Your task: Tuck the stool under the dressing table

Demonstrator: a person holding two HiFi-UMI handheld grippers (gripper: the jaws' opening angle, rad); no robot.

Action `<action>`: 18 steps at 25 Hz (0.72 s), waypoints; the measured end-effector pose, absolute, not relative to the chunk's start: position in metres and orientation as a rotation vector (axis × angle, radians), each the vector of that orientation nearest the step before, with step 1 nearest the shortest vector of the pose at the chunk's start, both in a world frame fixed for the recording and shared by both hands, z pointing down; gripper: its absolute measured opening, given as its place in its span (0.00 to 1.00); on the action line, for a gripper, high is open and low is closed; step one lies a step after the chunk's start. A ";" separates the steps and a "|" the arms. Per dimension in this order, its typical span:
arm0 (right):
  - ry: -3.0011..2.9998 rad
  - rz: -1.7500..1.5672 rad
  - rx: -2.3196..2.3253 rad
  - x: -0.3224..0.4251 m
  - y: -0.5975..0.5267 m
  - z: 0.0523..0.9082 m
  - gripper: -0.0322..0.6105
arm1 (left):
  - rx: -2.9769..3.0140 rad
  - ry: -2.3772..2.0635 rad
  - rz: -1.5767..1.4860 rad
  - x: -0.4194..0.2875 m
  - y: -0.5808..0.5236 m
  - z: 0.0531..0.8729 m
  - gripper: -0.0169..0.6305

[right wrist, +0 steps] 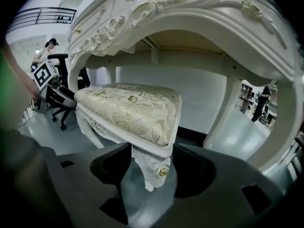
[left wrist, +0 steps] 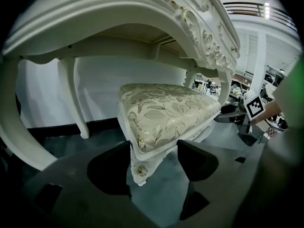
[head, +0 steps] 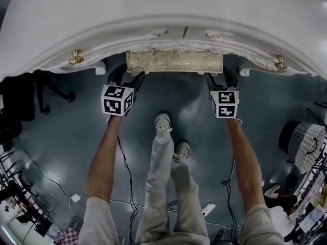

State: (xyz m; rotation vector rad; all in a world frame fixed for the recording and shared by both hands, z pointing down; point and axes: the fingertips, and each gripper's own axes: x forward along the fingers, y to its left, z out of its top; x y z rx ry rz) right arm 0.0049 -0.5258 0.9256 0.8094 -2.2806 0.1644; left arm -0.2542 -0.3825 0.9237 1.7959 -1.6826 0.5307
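Note:
The stool (head: pixel 173 62) has a cream floral cushion and white carved legs, and it sits partly under the front edge of the white dressing table (head: pixel 153 14). My left gripper (head: pixel 132 80) holds its near left corner and my right gripper (head: pixel 217 80) holds its near right corner. In the left gripper view the jaws of the left gripper (left wrist: pixel 153 148) close around the stool's (left wrist: pixel 164 110) corner leg with the gold rosette. In the right gripper view the right gripper (right wrist: pixel 152 153) clamps the other corner leg of the stool (right wrist: pixel 133 110). The table's apron (right wrist: pixel 156 13) arches above the seat.
The person's legs and white shoes (head: pixel 163 121) stand on the grey floor behind the stool. Cables (head: pixel 125 162) trail across the floor. A black office chair (head: pixel 48 86) stands to the left and clutter (head: pixel 306 144) to the right. White table legs (left wrist: pixel 76 103) (right wrist: pixel 223 113) flank the knee space.

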 end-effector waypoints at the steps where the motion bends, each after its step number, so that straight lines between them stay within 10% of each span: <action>1: -2.282 0.168 0.814 0.003 -0.529 0.925 0.46 | 1.796 -1.688 0.531 -0.257 -0.387 0.923 0.50; 18: -2.293 0.131 0.832 -0.012 -0.559 0.925 0.46 | 1.796 -1.738 0.496 -0.271 -0.415 0.922 0.50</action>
